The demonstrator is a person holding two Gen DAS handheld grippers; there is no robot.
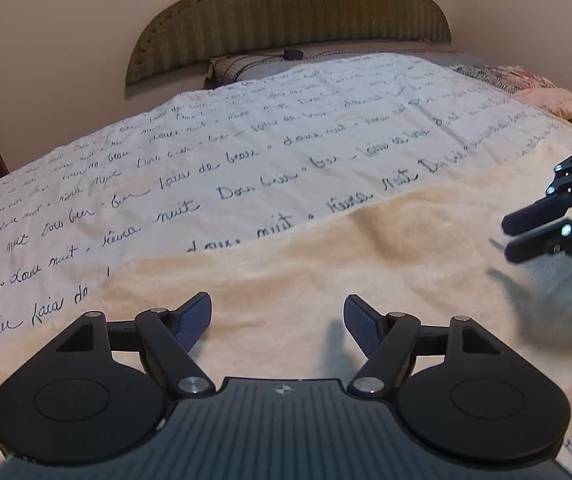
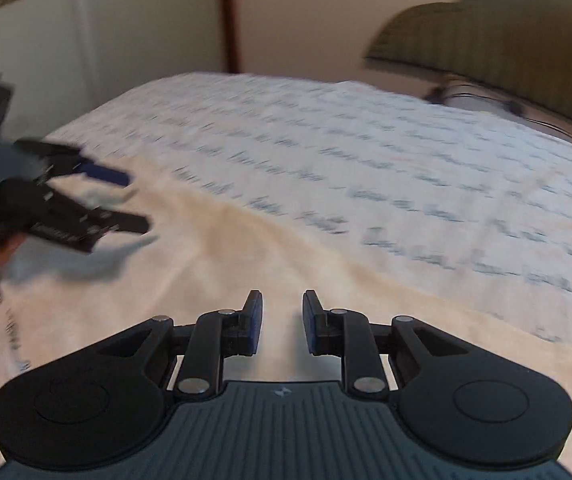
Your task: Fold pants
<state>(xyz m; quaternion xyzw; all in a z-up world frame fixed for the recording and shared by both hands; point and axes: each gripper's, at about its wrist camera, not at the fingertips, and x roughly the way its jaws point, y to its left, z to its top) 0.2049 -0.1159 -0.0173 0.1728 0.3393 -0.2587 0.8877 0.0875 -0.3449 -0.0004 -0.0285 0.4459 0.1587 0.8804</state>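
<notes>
Left gripper [image 1: 277,320] jaws spread wide, empty, above the cream fleece pants [image 1: 326,248] lying flat across the near part of the bed; right gripper [image 2: 282,322] jaws narrowly parted, holding nothing, over the same garment on the white script-printed bedsheet [image 1: 205,140].

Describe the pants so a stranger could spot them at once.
Start at the green headboard and come down the bed's white cover with dark handwriting. The pants lie on its near part: plain, fuzzy cream fabric with no writing.
</notes>
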